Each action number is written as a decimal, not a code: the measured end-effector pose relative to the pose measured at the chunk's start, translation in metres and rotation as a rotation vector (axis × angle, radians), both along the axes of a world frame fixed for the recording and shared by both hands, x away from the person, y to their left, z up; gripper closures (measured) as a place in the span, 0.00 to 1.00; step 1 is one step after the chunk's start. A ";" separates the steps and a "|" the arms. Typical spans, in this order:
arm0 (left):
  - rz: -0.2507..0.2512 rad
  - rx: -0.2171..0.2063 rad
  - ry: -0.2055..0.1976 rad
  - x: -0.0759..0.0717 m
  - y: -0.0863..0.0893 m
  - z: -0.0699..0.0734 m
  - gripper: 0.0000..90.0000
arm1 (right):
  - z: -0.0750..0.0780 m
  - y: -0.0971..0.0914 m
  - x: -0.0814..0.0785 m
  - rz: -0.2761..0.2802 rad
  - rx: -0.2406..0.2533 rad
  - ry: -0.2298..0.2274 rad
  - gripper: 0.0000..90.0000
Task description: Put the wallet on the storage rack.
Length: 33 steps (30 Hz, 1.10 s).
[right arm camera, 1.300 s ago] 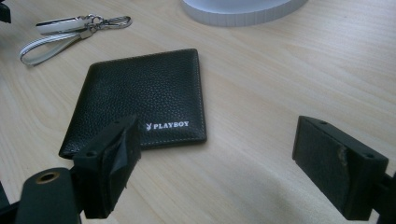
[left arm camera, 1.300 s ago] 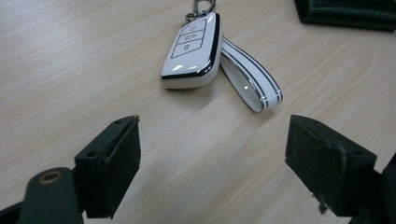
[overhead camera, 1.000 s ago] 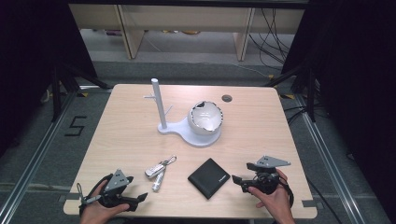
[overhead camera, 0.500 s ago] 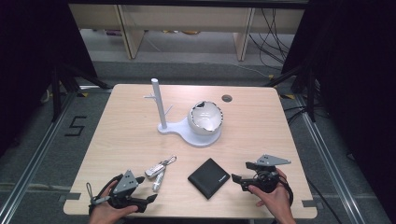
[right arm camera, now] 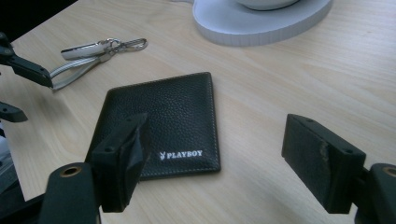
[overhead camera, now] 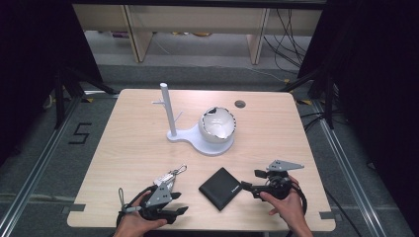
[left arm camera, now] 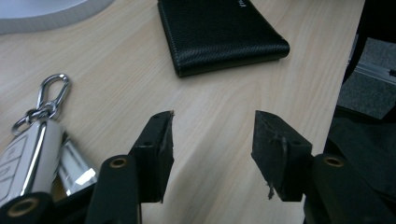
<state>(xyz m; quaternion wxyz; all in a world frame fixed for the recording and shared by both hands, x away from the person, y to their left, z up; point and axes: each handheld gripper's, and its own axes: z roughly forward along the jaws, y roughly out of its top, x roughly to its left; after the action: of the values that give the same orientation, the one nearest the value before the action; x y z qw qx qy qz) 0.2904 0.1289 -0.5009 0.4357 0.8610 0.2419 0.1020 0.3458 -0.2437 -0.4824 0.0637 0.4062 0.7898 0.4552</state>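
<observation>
A black leather wallet (overhead camera: 221, 187) (right arm camera: 173, 121) lies flat near the table's front edge. A silver key set with a car fob and carabiner (overhead camera: 169, 176) (left arm camera: 37, 144) rests to its left. My left gripper (overhead camera: 179, 203) (left arm camera: 212, 149) sits just in front of the keys and points right toward the wallet (left arm camera: 219, 32). Its jaws have just been closing and stand half open over bare wood. My right gripper (overhead camera: 248, 180) (right arm camera: 224, 154) faces the wallet's right side. Its jaws have just been closing a little, and they are still wide, not touching the wallet.
A white stand (overhead camera: 200, 142) with an upright post (overhead camera: 167, 109) carries a white bowl (overhead camera: 216, 124) at the table's middle. A small round grommet (overhead camera: 240, 104) sits at the back. The table's front edge (overhead camera: 197, 229) runs just under both hands.
My left gripper has slid right along the front edge, up to the keys, and its jaws have narrowed. The right gripper has stayed in place, its jaws slightly narrower.
</observation>
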 end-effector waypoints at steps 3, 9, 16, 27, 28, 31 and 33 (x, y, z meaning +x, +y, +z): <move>-0.010 0.001 -0.001 0.002 -0.008 0.002 0.64 | -0.001 0.005 0.005 0.003 0.001 0.022 0.29; -0.070 -0.015 0.004 0.012 -0.031 0.003 0.79 | -0.006 0.013 0.018 0.032 0.023 0.073 0.31; -0.074 -0.017 -0.009 0.021 -0.050 0.000 0.94 | -0.007 0.026 0.026 0.041 -0.002 0.104 0.34; -0.112 0.023 -0.002 0.026 -0.065 -0.004 0.99 | -0.014 0.041 0.039 0.062 -0.045 0.149 0.40; -0.109 0.017 0.004 0.026 -0.066 -0.005 0.99 | -0.015 0.042 0.040 0.058 -0.043 0.154 0.40; -0.111 0.033 0.013 0.026 -0.067 -0.007 0.99 | -0.017 0.044 0.045 0.081 -0.048 0.142 0.42; -0.116 0.048 0.007 0.028 -0.068 -0.007 0.99 | -0.018 0.046 0.046 0.074 -0.047 0.154 0.43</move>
<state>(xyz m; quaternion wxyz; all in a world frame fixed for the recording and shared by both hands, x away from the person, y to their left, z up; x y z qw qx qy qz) 0.3180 0.0612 -0.5081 0.4192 0.8841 0.1908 0.0792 0.3917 -0.1975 -0.5008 -0.0045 0.4090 0.8173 0.4060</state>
